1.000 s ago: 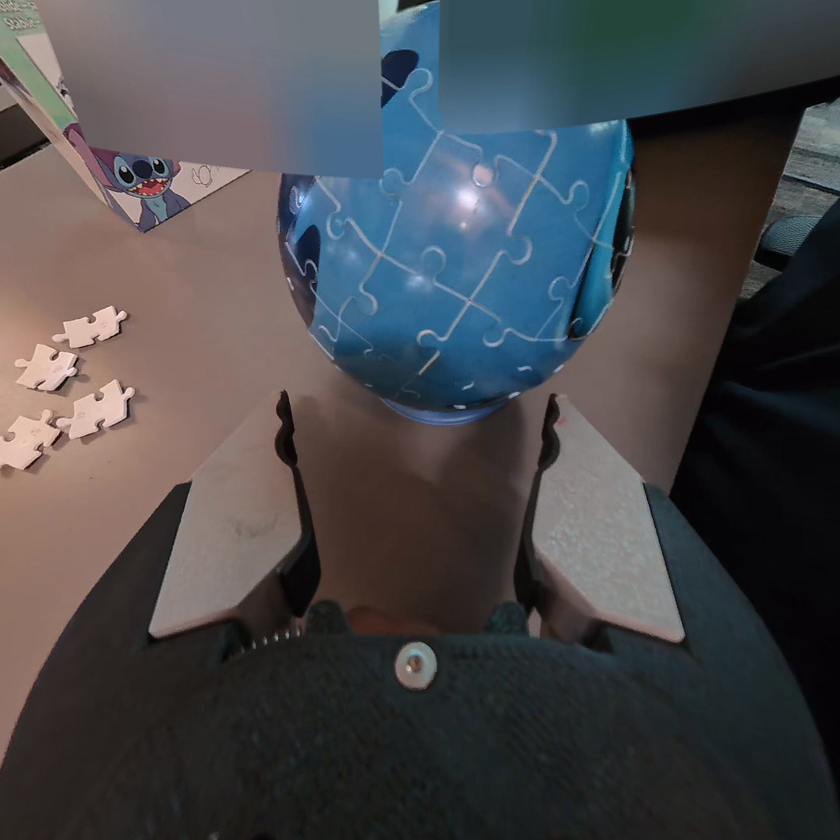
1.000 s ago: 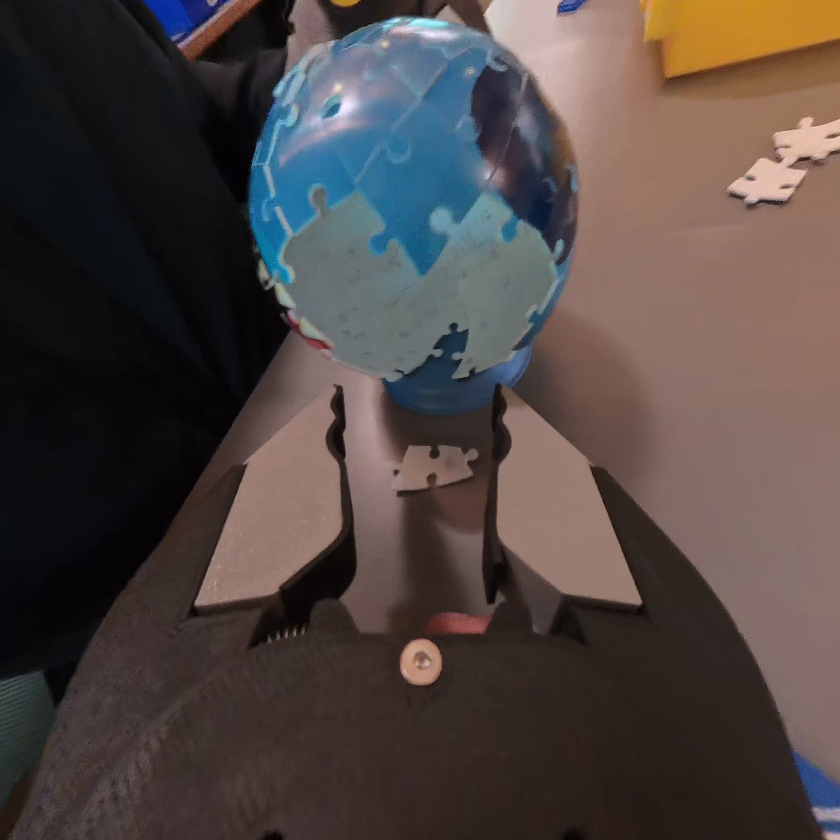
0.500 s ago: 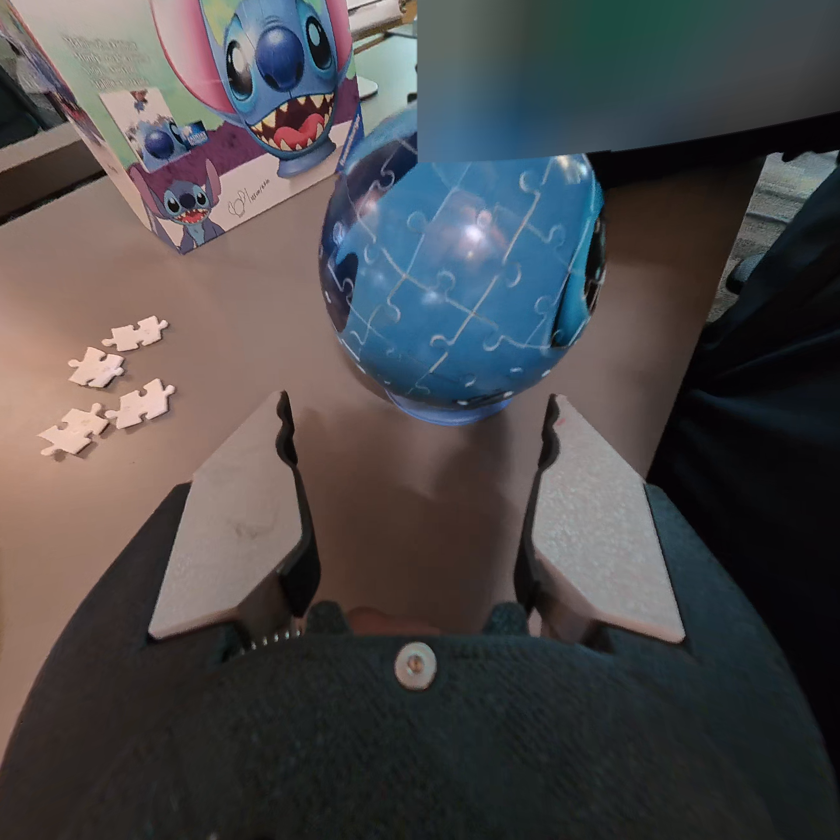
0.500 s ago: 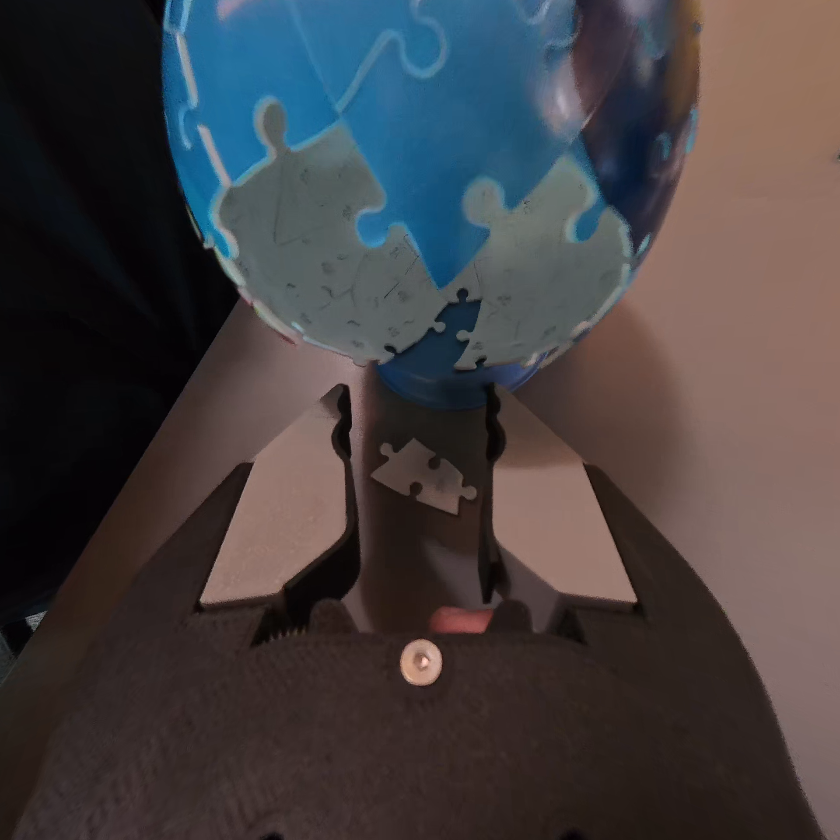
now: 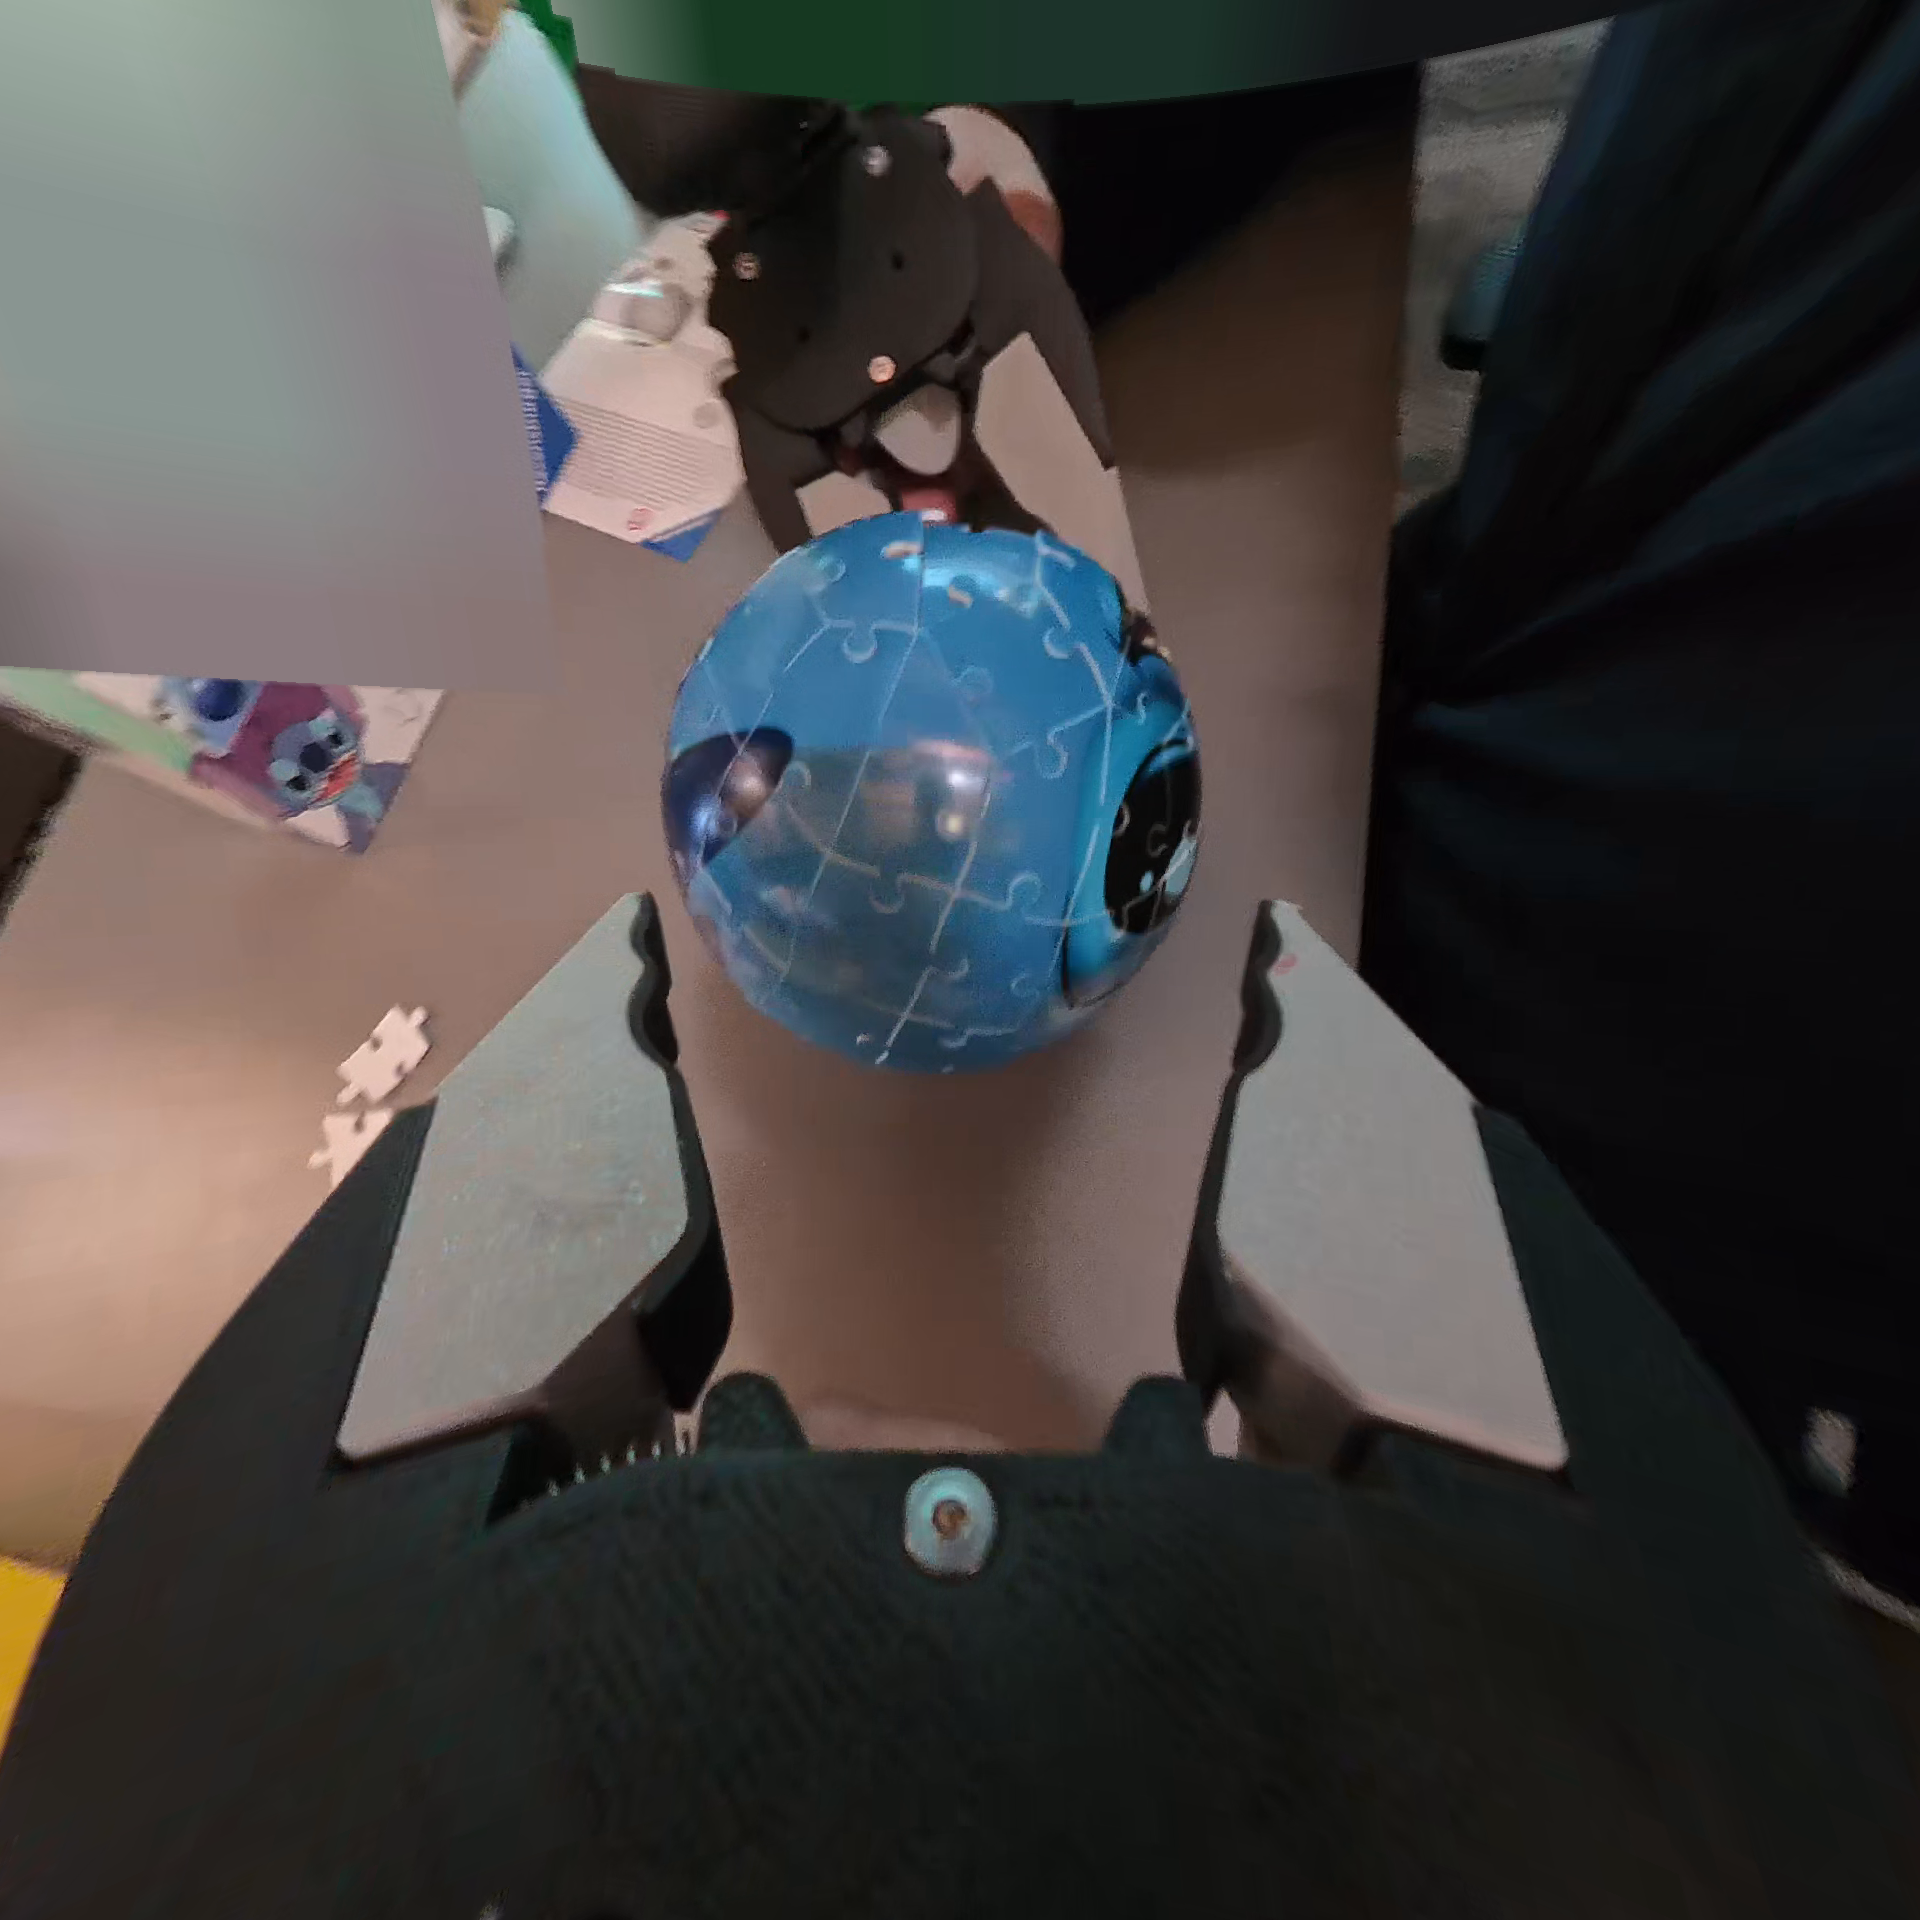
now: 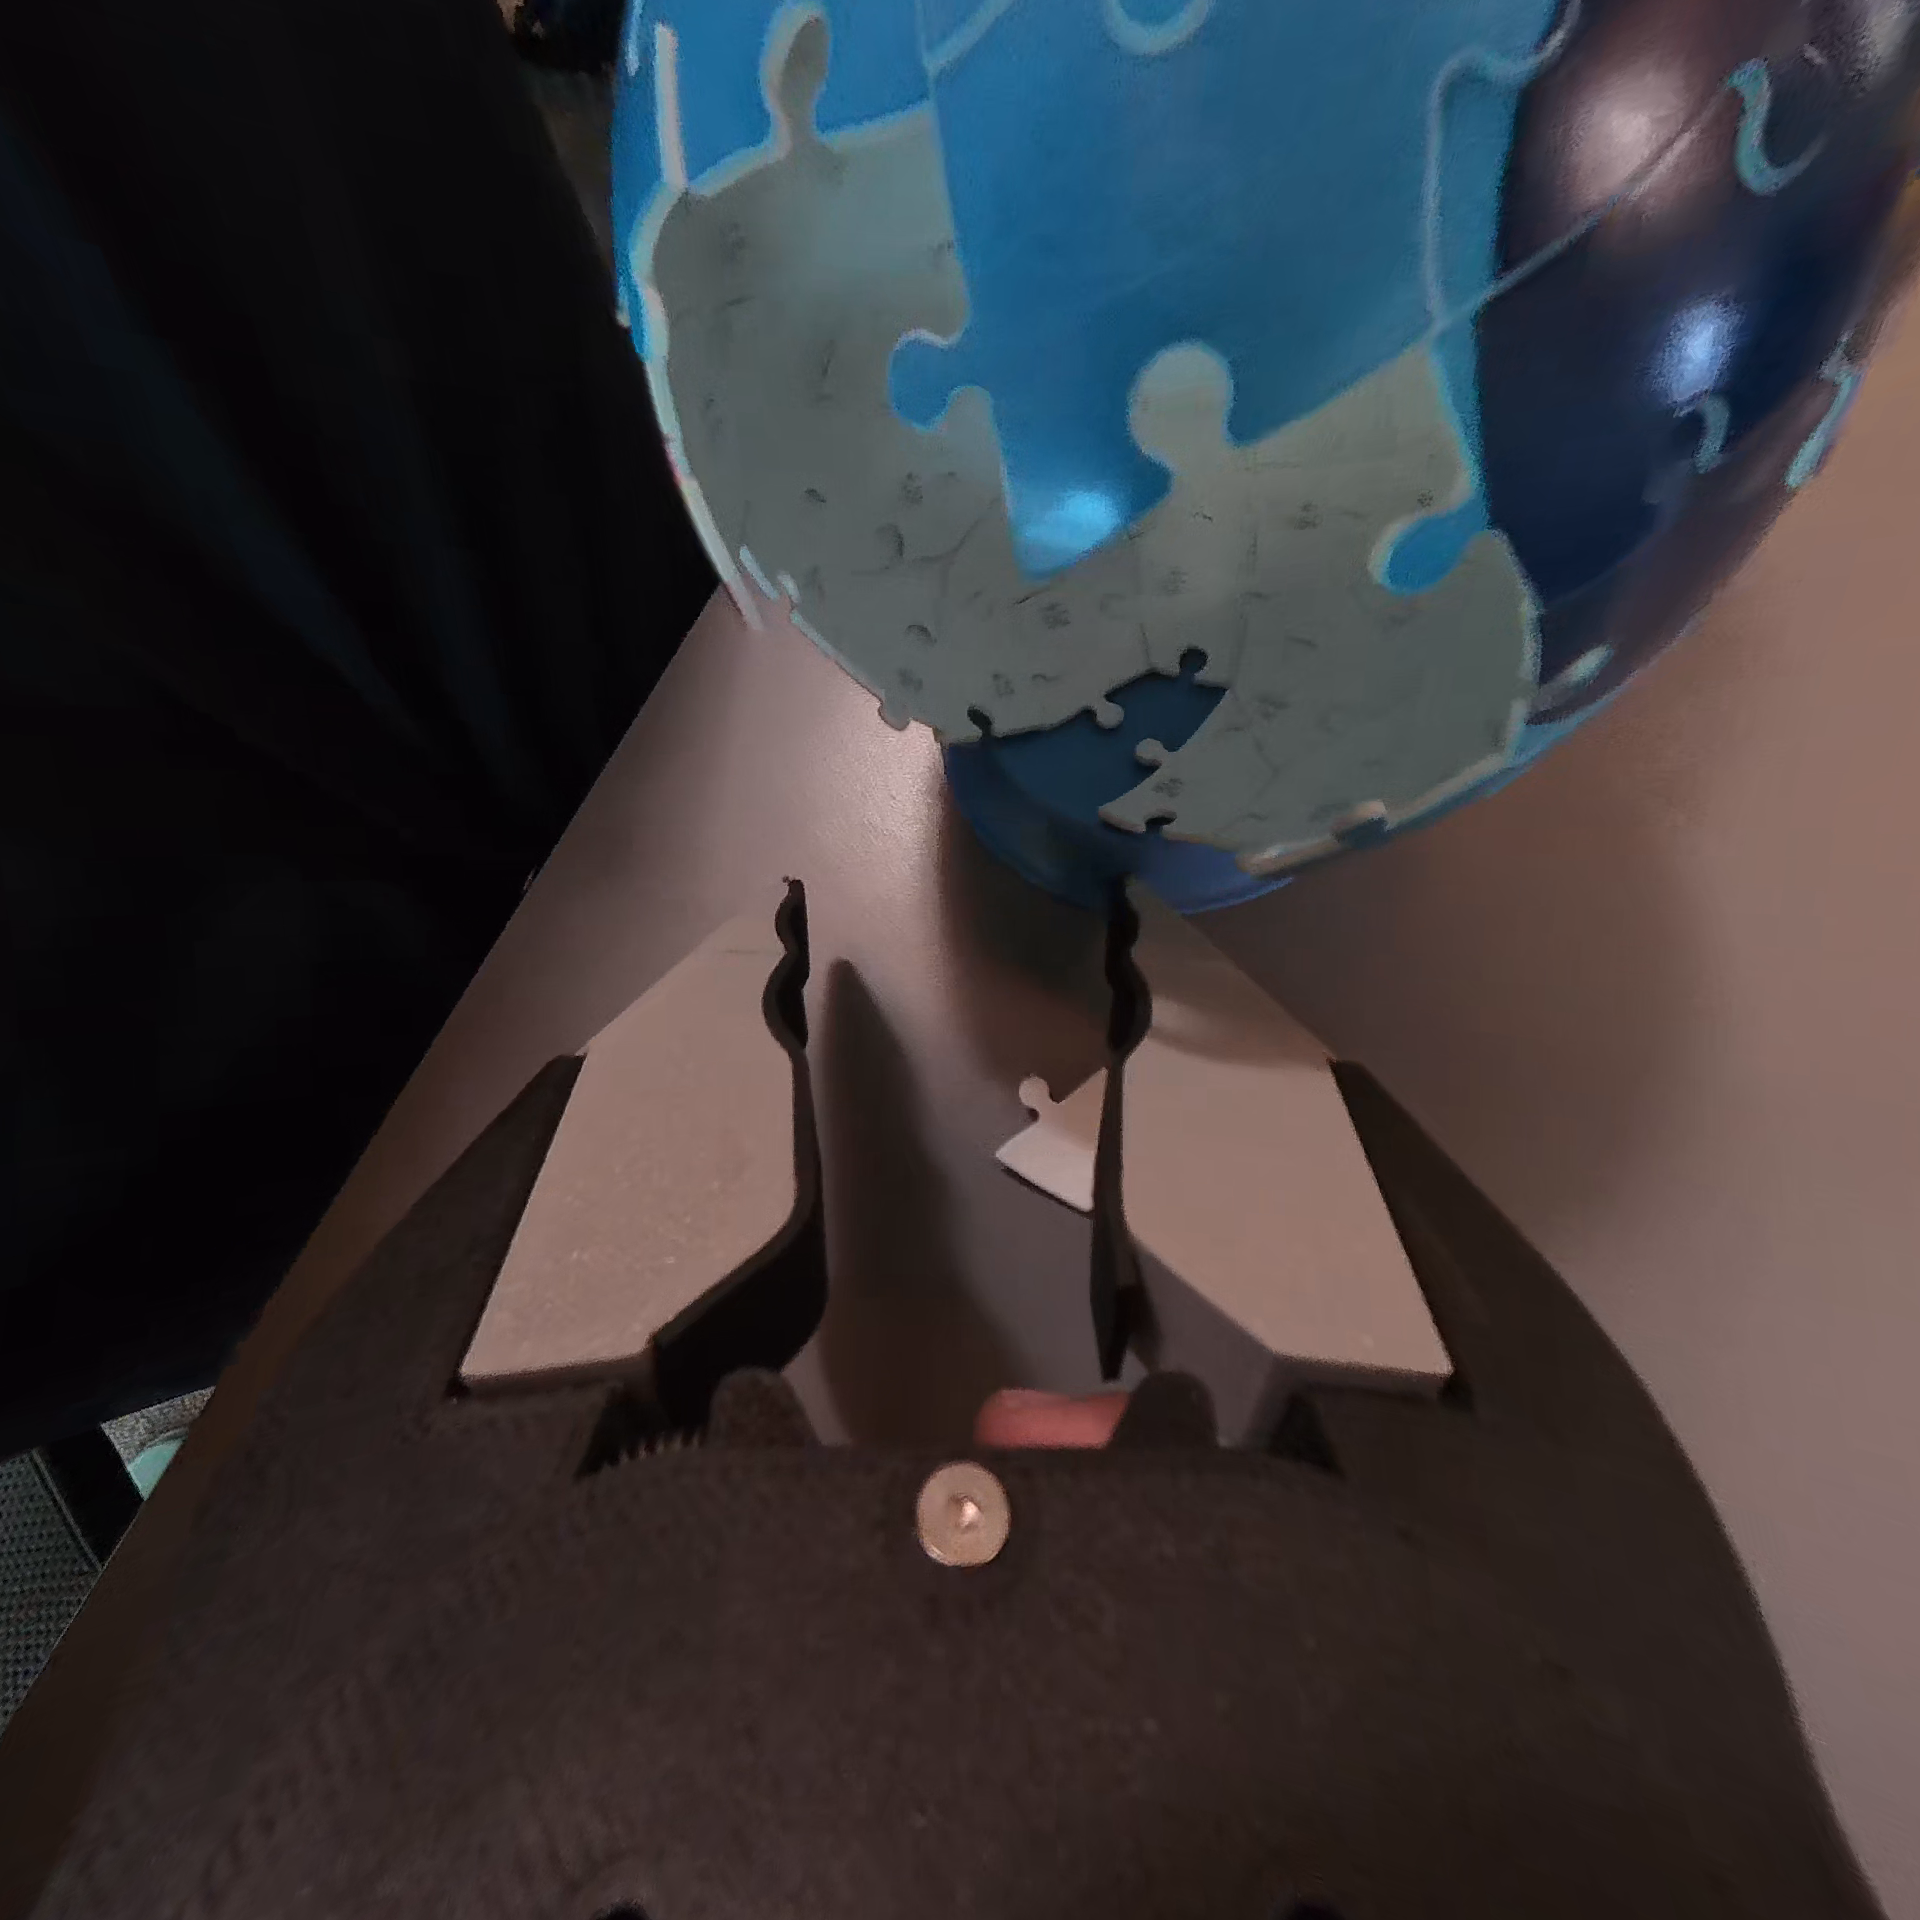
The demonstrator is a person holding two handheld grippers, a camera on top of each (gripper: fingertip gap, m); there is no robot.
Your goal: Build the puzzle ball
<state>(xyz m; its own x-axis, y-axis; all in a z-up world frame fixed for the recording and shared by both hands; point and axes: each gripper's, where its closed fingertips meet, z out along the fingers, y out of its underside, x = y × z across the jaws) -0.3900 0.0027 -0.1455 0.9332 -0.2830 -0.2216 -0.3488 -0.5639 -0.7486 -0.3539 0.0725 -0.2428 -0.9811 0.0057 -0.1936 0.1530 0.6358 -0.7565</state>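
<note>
One blue puzzle ball (image 5: 935, 800) stands on the brown table (image 5: 208, 987), close to the table's edge beside a person in dark clothing (image 5: 1662, 727). The left gripper (image 5: 951, 977) has its jaws spread wide and empty, with the ball just ahead between the fingertips and not touched. The right gripper (image 6: 956, 935) is on the far side of the ball, jaws partly apart and holding nothing; one loose puzzle piece (image 6: 1049, 1148) lies on the table between them, half hidden by the right finger. From this side the ball (image 6: 1195, 416) shows a large pale gap where pieces are missing. Two more loose white pieces (image 5: 374, 1081) lie to the left, near one printed box (image 5: 301, 758)
</note>
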